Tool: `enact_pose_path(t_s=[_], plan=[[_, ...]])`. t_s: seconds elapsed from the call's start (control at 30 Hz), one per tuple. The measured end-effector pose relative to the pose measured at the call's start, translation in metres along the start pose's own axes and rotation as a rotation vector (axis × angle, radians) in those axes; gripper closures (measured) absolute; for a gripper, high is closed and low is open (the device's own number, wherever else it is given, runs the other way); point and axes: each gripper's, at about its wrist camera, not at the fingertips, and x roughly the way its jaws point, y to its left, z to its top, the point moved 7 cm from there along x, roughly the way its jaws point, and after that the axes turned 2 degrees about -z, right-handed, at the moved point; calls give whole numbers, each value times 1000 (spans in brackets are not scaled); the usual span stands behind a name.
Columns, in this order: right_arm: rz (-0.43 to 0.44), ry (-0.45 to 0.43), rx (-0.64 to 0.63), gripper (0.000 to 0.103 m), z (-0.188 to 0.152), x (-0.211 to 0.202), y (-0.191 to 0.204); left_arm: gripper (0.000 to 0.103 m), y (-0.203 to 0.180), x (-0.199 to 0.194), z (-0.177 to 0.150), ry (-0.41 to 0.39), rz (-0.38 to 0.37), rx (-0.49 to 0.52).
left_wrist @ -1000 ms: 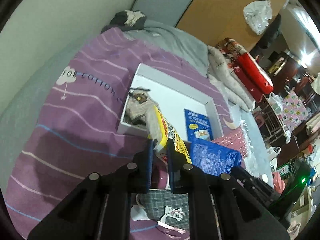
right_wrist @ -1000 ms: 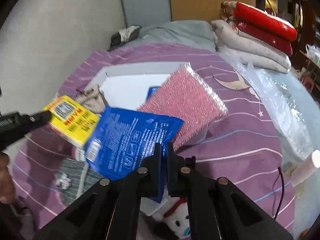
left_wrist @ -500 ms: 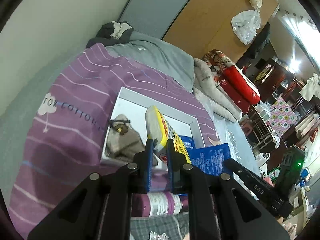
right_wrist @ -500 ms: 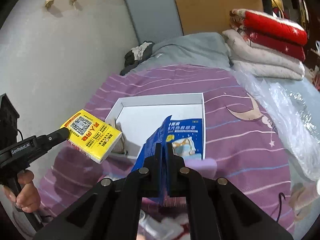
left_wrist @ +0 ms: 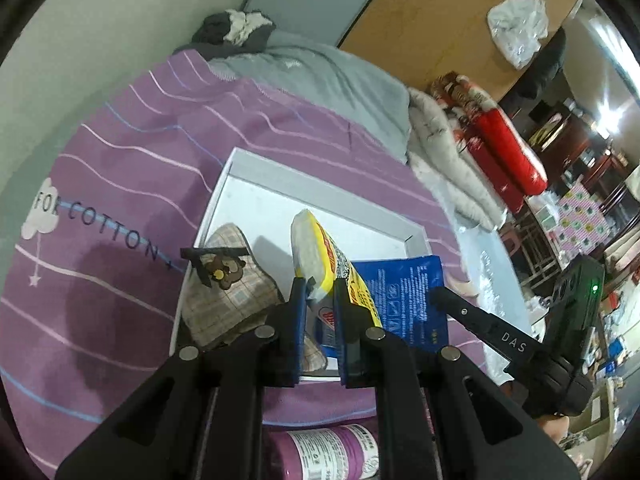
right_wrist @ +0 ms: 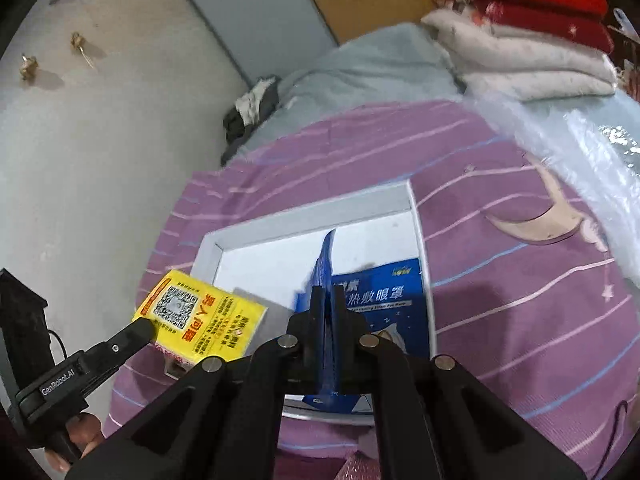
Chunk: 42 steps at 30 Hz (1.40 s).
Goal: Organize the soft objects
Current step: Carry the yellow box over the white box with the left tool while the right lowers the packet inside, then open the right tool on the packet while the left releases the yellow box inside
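Note:
A white shallow box [left_wrist: 320, 184] [right_wrist: 304, 216] lies on the purple striped bedcover. My left gripper [left_wrist: 318, 286] is shut on a yellow packet [left_wrist: 320, 248] [right_wrist: 200, 316], held over the box's near left part. My right gripper [right_wrist: 327, 296] is shut on a blue flat packet [right_wrist: 326, 272] [left_wrist: 404, 300], held edge-on above the box. Another blue packet [right_wrist: 384, 292] lies flat in the box's right side. A beige checked pouch with a bear [left_wrist: 228, 292] rests in the box's left corner.
A purple labelled packet [left_wrist: 332, 452] lies on the bedcover [left_wrist: 120, 160] below my left gripper. Folded red and white quilts [right_wrist: 520, 32] and a grey blanket [left_wrist: 320, 76] lie at the bed's far end. Clear plastic wrap [right_wrist: 580, 160] sits at the right. A hand [right_wrist: 76, 440] grips the left tool.
Both grippers have moved forward over the white box with their packets. The blue packet has turned from flat to edge-on. The pink bubble wrap and plaid item have dropped out of view.

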Motion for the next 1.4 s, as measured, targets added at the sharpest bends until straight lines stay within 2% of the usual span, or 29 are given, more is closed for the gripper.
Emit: enact_pose_path(t_s=[0.07, 0.23, 0.4, 0.5, 0.73, 0.83, 0.93, 0.97, 1.1, 1.23, 1.3, 1.37, 1.4], plan=[[8, 30, -5, 102, -6, 8, 2, 89, -1, 5, -3, 11, 13, 7], [-37, 94, -76, 102, -18, 25, 6, 89, 3, 13, -4, 15, 66, 21], [-106, 154, -150, 102, -30, 33, 1, 89, 5, 20, 5, 17, 68, 4], [-131, 158, -200, 102, -29, 29, -2, 89, 6, 23, 8, 19, 80, -2], [-131, 207, -282, 102, -23, 31, -9, 89, 5, 29, 9, 32, 111, 4], [-152, 243, -295, 102, -23, 41, -15, 89, 7, 41, 8, 83, 142, -3], [-139, 259, -300, 102, -24, 46, -13, 89, 8, 56, 2, 152, 198, 15], [-137, 260, -300, 102, -25, 47, -12, 89, 9, 60, -1, 172, 243, 39], [-136, 261, -278, 101, -25, 47, -13, 88, 5, 64, -6, 194, 386, 110], [-141, 260, -291, 99, -25, 45, -13, 83, -1, 65, -10, 225, 478, 144], [-171, 262, -309, 94, -24, 44, -14, 82, -3, 64, -12, 236, 475, 155], [-193, 273, -317, 83, -24, 42, -15, 78, -4, 58, -14, 246, 446, 139], [-190, 277, -313, 73, -25, 39, -15, 76, -5, 54, -15, 258, 401, 109]])
